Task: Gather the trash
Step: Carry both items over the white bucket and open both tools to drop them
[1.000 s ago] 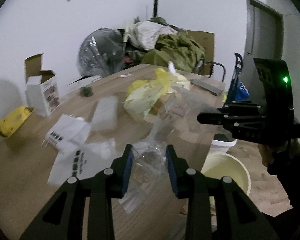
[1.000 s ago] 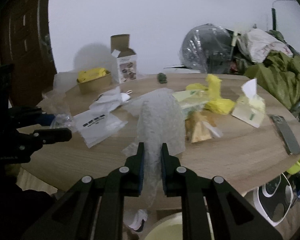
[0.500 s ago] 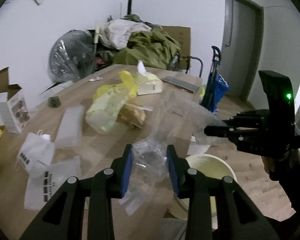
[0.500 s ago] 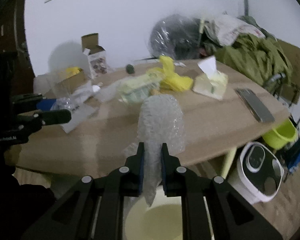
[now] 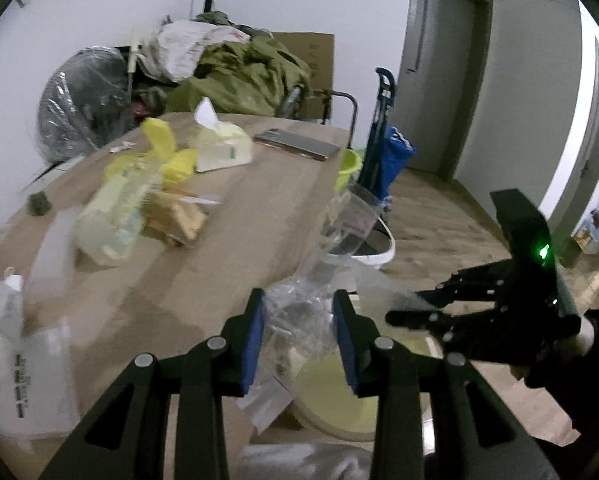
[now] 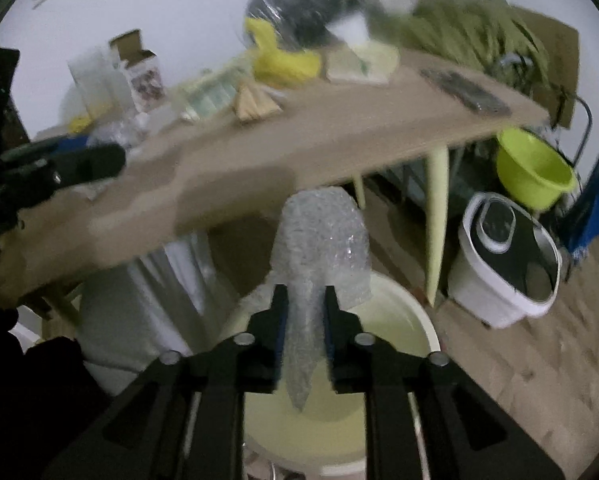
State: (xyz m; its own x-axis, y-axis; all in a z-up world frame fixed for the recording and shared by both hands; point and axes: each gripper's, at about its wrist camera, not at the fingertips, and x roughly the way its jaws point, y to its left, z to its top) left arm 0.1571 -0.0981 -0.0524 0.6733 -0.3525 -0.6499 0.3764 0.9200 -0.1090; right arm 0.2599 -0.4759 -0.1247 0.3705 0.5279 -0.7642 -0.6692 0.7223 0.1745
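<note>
Gripping a floppy sheet of clear bubble wrap in my right tool, I hold it directly above the round cream bucket; my left tool clamps crumpled clear plastic bags over its rim. Both seem light, limp, slippery.

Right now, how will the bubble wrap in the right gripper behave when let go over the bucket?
The bubble wrap is probably floppy: it bunches where the right gripper pinches it and droops to a limp tail below. It looks light for its bulk, so it may drift rather than drop straight. The pale bucket sits directly underneath, so it should likely land inside.
</note>
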